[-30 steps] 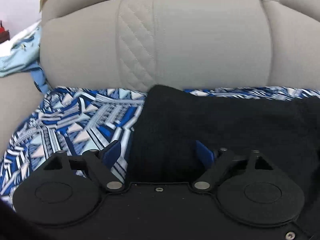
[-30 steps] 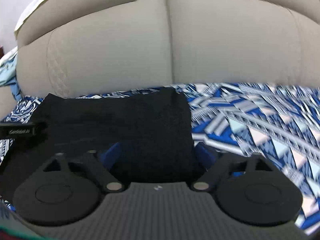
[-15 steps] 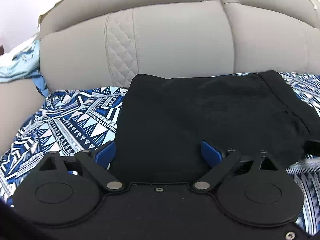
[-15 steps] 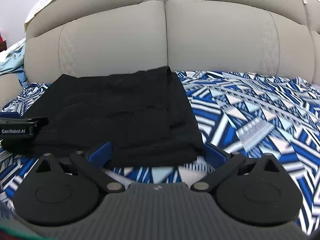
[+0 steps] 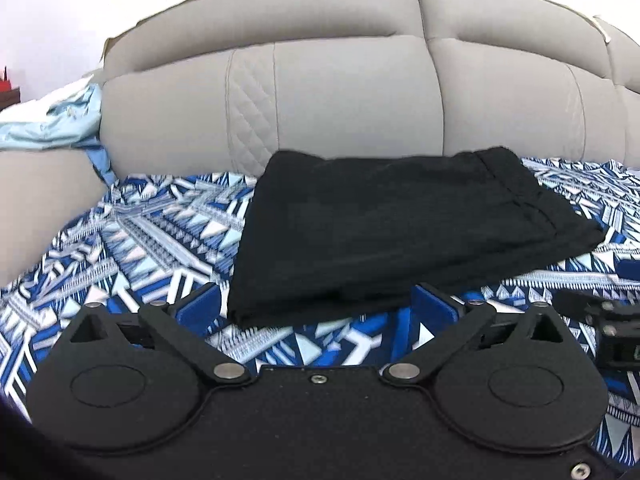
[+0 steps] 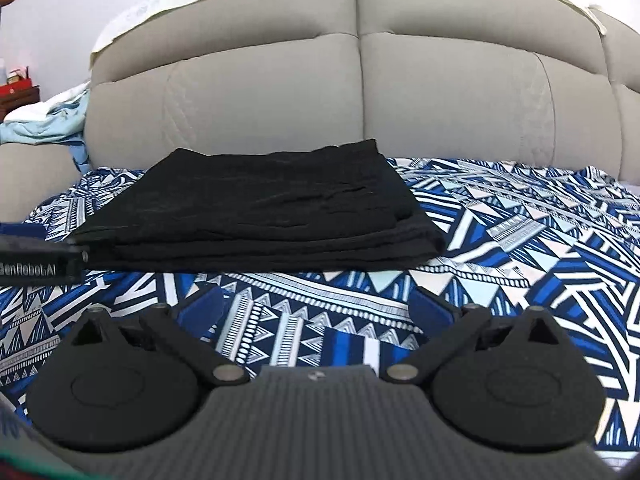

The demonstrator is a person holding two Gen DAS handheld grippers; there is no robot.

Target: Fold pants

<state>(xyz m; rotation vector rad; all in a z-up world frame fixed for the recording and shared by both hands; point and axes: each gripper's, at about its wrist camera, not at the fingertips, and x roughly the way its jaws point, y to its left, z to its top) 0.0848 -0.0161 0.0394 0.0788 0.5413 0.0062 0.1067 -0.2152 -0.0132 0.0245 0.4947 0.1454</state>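
The black pants [image 5: 400,232] lie folded in a flat rectangle on the blue-and-white patterned cover [image 5: 140,232], close to the sofa back. My left gripper [image 5: 316,306] sits at their near left corner. Its jaws are opening, and the pants' near edge lies in the gap with neither blue pad touching it. In the right wrist view the pants [image 6: 260,216] lie further off. My right gripper [image 6: 316,308] is open over bare cover [image 6: 520,232] with nothing between its fingers. The left gripper's [image 6: 36,260] side shows at that view's left edge.
The grey sofa backrest [image 6: 360,92] rises right behind the pants. A light blue cloth [image 5: 52,124] is draped over the left armrest. A red item [image 6: 16,90] stands on furniture far left. Patterned cover stretches wide to the right.
Both grippers have drawn back from the pants toward the seat's front, and their jaws have spread wider. The pants, earlier between the fingers, now lie released on the cover.
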